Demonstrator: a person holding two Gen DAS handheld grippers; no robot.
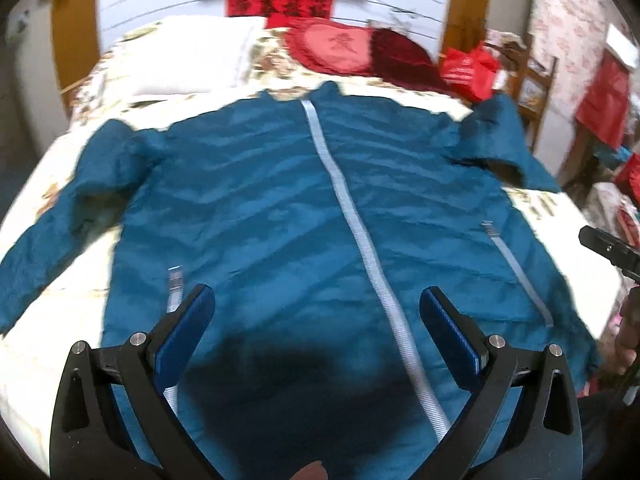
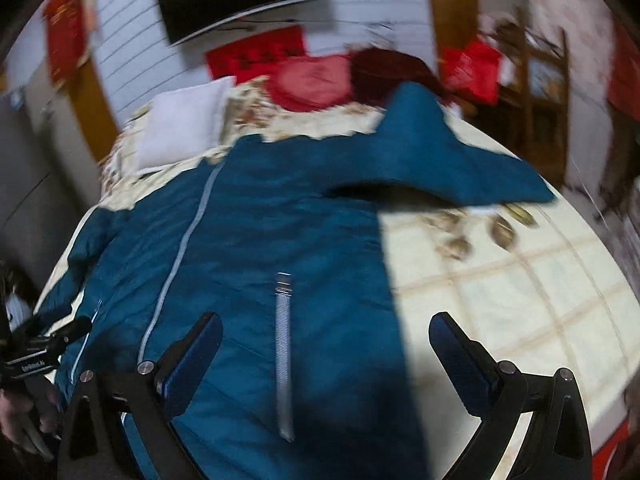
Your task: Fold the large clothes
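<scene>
- While the left wrist view is looking down, the left gripper is hovering with jaws spread wide over the hem of a teal zip-front nylon jacket, which is lying face up on a cream floral quilted bed; its pale grey centre zipper is running from 12 toward 6 o'clock.
- At 3 o'clock, the right gripper's black body is peeking in.
- While the right wrist view is looking down, the right gripper is hanging with jaws spread, gripping nothing, above the jacket's edge; a teal sleeve is lying at 1 o'clock, and a white pillow is sitting at 11 o'clock.
</scene>
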